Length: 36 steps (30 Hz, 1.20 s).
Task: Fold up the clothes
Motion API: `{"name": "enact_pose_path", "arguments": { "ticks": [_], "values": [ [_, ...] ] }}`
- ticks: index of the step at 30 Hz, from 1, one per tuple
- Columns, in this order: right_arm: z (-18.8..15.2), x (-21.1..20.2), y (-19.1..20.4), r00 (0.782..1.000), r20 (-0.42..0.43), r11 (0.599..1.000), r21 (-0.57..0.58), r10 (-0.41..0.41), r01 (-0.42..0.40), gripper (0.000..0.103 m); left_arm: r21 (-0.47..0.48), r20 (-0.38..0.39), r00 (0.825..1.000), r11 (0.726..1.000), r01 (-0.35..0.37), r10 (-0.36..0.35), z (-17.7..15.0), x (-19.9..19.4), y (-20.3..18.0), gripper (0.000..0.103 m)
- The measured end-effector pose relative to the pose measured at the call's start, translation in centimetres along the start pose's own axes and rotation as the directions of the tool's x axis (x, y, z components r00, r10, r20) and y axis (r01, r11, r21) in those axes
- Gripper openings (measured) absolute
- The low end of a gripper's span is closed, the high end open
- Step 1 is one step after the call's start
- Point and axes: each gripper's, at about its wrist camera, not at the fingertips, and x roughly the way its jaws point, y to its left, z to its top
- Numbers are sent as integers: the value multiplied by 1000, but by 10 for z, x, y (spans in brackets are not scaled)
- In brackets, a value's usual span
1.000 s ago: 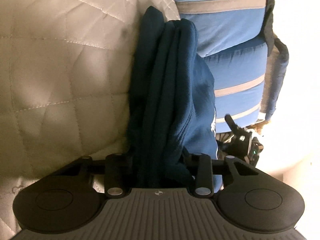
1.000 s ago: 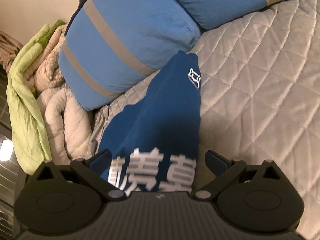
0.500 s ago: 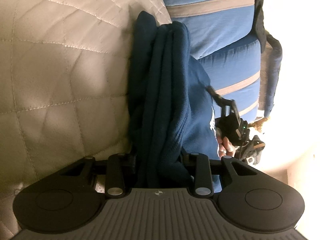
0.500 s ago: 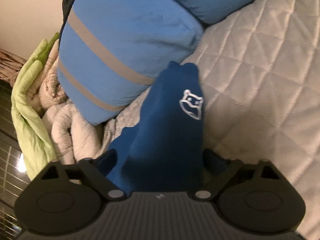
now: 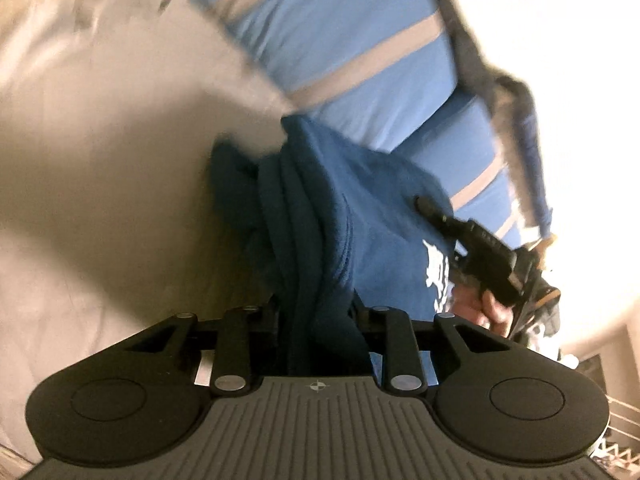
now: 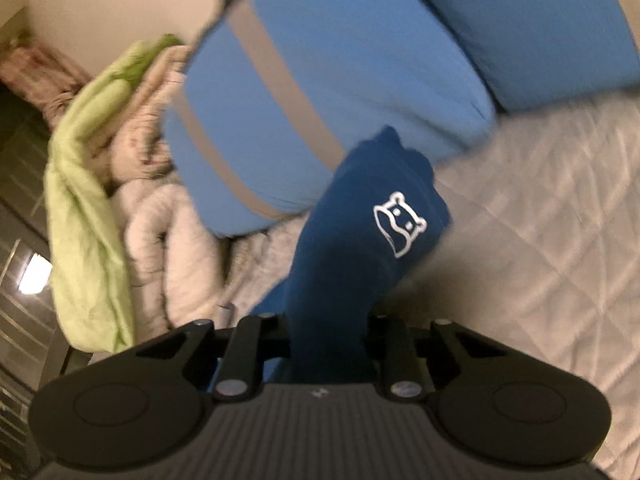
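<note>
Moved: your right gripper (image 6: pixel 326 344) is now closing on the navy sweatshirt (image 6: pixel 360 248), toward twelve o'clock.
Left gripper (image 5: pixel 320 332): you are pinching its bunched folds.

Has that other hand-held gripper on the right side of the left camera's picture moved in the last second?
Yes. The right hand-held gripper has risen along the navy garment, toward the striped blue pillow.
</note>
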Motion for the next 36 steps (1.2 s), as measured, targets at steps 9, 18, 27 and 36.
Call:
{"name": "enact_pose_path", "arguments": {
  "ticks": [9, 18, 27, 36],
  "values": [
    [75, 37, 132, 995, 99, 971, -237, 13, 10, 82, 177, 275, 932, 941, -290, 235, 74, -44, -37, 88],
    [34, 62, 121, 943, 66, 875, -357, -325, 327, 103, 297, 344, 812, 765, -571, 472, 19, -22, -32, 88],
    [1, 0, 119, 881, 133, 758, -462, -455, 461, 103, 377, 316, 833, 746, -549, 454, -2, -44, -55, 88],
    [22, -106, 137, 931, 209, 845, -394, -300, 361, 103, 364, 379, 839, 771, -523, 390, 7, -111, -96, 88]
  ]
}}
